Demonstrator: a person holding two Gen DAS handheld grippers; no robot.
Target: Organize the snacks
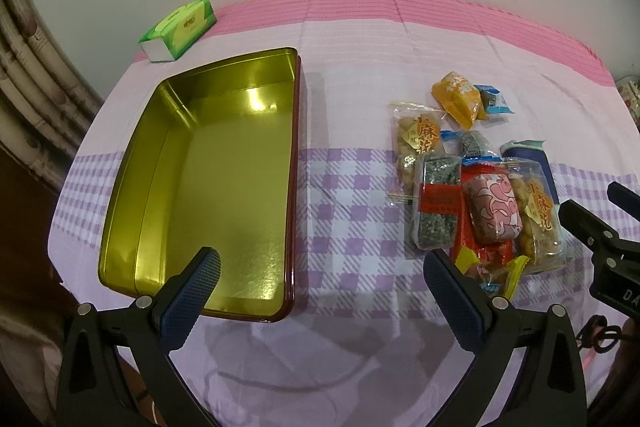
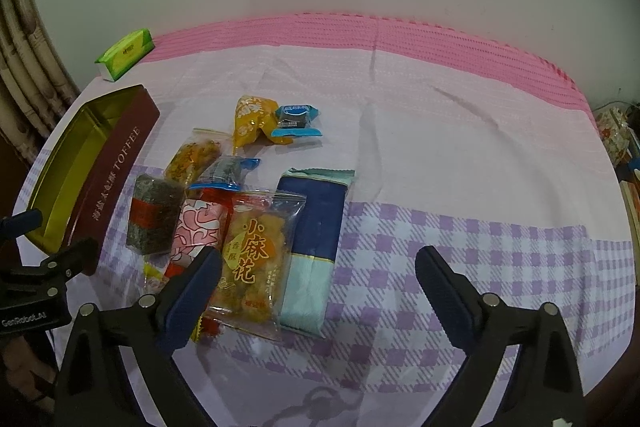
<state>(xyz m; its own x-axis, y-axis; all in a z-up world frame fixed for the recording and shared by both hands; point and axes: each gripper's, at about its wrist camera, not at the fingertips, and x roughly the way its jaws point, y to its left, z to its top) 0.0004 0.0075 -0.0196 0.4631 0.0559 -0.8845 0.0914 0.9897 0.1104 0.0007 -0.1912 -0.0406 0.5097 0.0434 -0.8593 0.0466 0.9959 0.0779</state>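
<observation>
Presently: left hand-held gripper (image 1: 320, 287), jaws spread wide, nothing between the pads, poised over the near right corner of the tin. Right hand-held gripper (image 2: 318, 287), jaws likewise wide apart, no grip taken; left finger (image 2: 192, 291) over the near end of the snack pile, right finger over bare cloth.

Directly between the right gripper's fingers: clear packet of fried dough twists (image 2: 252, 259) with orange lettering, flat; just right of it and touching, a navy and pale-blue long packet (image 2: 314, 243).

Left of the twists packet: pink patterned sweet (image 2: 198, 231) atop a red wrapper; further left, a dark seaweed-coloured block with red band (image 2: 154, 213).

Farther back: second twists packet (image 2: 192, 157), small blue-ended dark packet (image 2: 228, 169), then a yellow packet (image 2: 252, 123) touching a blue-wrapped round biscuit (image 2: 296, 121).

Left of the pile, apart from it: open rectangular tin (image 1: 120, 195), gold inside, maroon outside, marked TOFFEE, interior bare.

Far left corner: green tissue pack (image 1: 180, 29).

Underneath all: bed with cloth (image 1: 352, 195), pink stripes far, lilac check near.
</observation>
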